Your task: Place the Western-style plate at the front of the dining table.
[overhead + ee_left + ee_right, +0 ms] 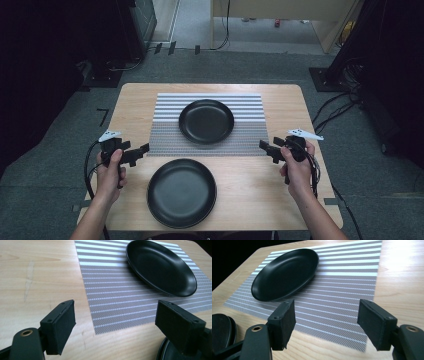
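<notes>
Near plate (163,352) cut off by lower right frame edge in left gripper view, partly behind own jaw. In right gripper view, near plate (220,331) cropped at left edge.

wooden table (280,190), grey carpet (250,65), cables (330,107)

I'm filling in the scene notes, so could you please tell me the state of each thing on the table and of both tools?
Far plate: upright, empty, resting on the striped mat.
Near plate: upright, empty, on bare wood, off the mat.
Striped mat: lying flat, unfolded.
Left tool: open, holding nothing, beside the mat's near left corner.
Right tool: open, holding nothing, beside the mat's near right corner.
</notes>
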`<action>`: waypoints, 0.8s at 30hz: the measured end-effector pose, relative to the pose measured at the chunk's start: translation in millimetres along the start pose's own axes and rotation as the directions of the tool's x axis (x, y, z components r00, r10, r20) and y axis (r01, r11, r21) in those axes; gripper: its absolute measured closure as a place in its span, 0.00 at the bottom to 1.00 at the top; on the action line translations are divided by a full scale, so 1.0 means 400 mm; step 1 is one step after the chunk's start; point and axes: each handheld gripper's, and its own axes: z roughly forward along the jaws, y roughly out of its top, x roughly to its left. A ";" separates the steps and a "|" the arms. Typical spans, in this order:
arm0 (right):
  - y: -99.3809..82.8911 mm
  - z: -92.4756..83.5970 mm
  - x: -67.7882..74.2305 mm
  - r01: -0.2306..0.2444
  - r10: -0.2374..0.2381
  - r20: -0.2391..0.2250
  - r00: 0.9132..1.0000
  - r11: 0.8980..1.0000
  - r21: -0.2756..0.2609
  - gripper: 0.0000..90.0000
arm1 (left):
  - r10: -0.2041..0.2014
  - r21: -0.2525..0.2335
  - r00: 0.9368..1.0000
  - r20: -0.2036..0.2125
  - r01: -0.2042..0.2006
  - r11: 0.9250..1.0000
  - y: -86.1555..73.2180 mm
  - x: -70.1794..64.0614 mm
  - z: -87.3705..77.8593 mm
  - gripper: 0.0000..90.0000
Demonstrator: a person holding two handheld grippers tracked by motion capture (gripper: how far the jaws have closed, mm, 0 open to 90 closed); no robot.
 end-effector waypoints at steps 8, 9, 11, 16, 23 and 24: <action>-0.033 -0.051 -0.024 0.018 -0.018 0.022 1.000 1.000 -0.014 0.34 | -0.023 -0.012 1.000 -0.003 0.023 1.000 -0.043 0.010 -0.031 0.18; -0.037 -0.057 -0.027 0.022 -0.021 0.026 0.999 1.000 -0.014 0.34 | -0.027 -0.015 1.000 -0.002 0.027 1.000 -0.048 0.012 -0.034 0.18; -0.047 -0.071 -0.035 0.024 -0.023 0.032 0.999 1.000 -0.015 0.34 | -0.031 -0.019 0.999 -0.007 0.031 0.999 -0.057 0.017 -0.042 0.18; -0.072 -0.098 -0.054 0.028 -0.027 0.047 0.999 1.000 -0.014 0.34 | -0.041 -0.024 0.999 -0.016 0.041 0.999 -0.080 0.028 -0.058 0.18; -0.114 -0.131 -0.089 0.006 -0.005 0.069 0.998 1.000 -0.012 0.33 | -0.060 -0.032 0.998 -0.031 0.059 0.998 -0.113 0.046 -0.080 0.18; -0.127 -0.141 -0.101 -0.005 0.006 0.078 0.997 1.000 -0.010 0.33 | -0.063 -0.032 0.997 -0.033 0.062 0.998 -0.117 0.049 -0.082 0.18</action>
